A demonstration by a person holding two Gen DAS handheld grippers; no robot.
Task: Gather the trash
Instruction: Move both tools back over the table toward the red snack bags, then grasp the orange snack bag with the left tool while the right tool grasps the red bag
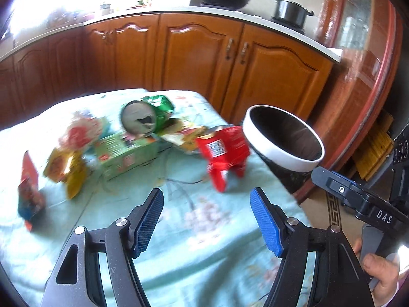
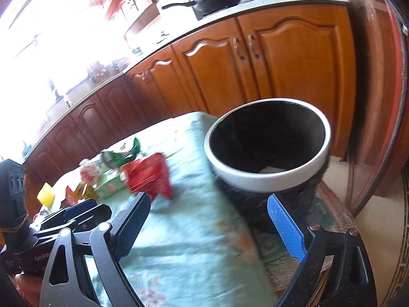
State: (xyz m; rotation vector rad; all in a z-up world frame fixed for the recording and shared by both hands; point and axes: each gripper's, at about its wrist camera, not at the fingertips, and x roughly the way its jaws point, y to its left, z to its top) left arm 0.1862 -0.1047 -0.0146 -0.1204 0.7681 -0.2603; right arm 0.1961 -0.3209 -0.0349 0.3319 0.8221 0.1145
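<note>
Both grippers hang empty over the table with the pale green floral cloth [image 1: 179,268]: the left gripper [image 1: 207,220] has its jaws moderately apart with nothing between the blue pads, and the right gripper [image 2: 209,220] stands wide open, also holding nothing. The trash sits in a loose heap toward the far side of the cloth: a red snack wrapper [image 1: 225,151] nearest the bin, a green carton [image 1: 127,156] lying flat, a green foil bag [image 1: 148,117] gaping open behind it, a yellow packet [image 1: 66,171] and a red-and-blue packet [image 1: 29,194] out at the left edge. The white-rimmed black bin [image 2: 268,176] stands just off the table's right side, its mouth clear. The chief risk, I judge, is the red wrapper: it is crumpled and light, so a pinch on a loose flap could let it slip free over the gap between table and bin and drop to the floor. A low reach could also snag the cloth and drag the whole heap. With both tools close together near the bin, they could knock each other or tip it.
</note>
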